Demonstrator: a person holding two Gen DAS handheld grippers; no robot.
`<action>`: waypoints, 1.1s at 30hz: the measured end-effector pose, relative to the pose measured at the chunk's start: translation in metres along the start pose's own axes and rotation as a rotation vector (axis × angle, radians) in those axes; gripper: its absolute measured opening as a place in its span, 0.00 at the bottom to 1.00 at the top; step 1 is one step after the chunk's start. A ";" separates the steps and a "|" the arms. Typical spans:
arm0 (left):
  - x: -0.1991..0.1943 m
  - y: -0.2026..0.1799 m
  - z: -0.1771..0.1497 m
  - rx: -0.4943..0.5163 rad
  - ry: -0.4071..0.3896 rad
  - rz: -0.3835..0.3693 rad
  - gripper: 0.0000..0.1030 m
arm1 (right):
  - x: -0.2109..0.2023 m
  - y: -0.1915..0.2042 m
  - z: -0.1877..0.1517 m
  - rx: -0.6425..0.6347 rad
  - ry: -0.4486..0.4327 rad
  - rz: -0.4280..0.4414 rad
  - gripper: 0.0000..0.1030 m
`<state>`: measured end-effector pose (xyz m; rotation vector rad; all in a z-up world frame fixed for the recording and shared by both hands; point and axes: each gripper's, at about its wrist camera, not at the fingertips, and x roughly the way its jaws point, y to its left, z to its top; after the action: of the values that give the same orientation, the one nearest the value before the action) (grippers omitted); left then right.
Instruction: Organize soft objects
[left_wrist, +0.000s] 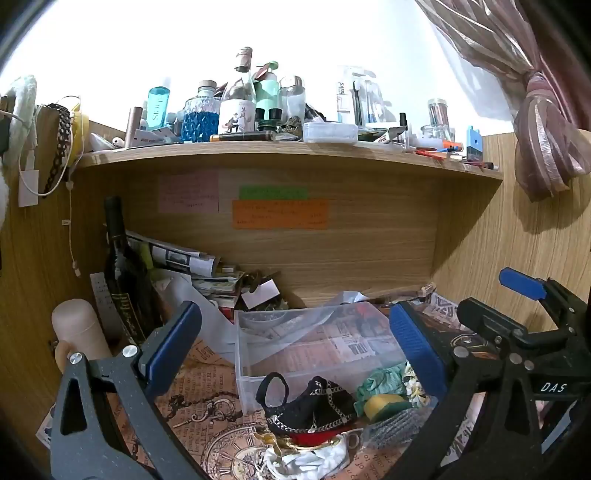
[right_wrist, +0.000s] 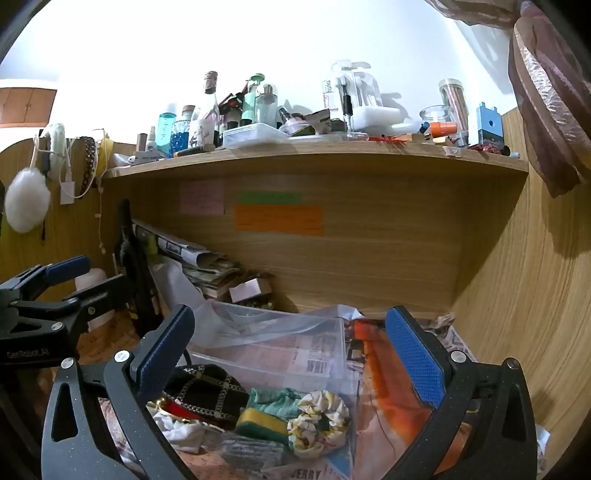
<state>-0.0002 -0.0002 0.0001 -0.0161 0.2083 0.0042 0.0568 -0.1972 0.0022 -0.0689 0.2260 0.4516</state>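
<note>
Both the left gripper (left_wrist: 291, 339) and right gripper (right_wrist: 291, 343) hang spread wide, holding nothing. The soft pile, with black mask (left_wrist: 310, 406), sponge (right_wrist: 258, 419) and scrunchie (right_wrist: 319, 421), lies at bottom center, touching the clear box (left_wrist: 295, 343).

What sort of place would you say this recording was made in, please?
Probably a lived-in bedroom or dorm desk nook: a wooden shelf crowded with toiletry bottles, a tied-back pink curtain beside it, and coloured paper notes stuck on the wood back panel above a clear plastic box.
</note>
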 end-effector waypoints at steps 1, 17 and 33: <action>0.000 0.000 0.000 -0.002 -0.001 -0.001 1.00 | 0.000 0.000 0.000 -0.001 0.000 0.000 1.00; 0.004 0.002 -0.001 -0.005 0.006 -0.011 1.00 | 0.003 -0.001 0.000 0.011 0.004 0.007 1.00; 0.006 0.004 -0.005 -0.006 0.008 -0.013 1.00 | 0.002 -0.001 -0.001 0.025 0.003 0.015 1.00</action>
<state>0.0043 0.0033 -0.0056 -0.0233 0.2166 -0.0081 0.0588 -0.1972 0.0011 -0.0437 0.2351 0.4635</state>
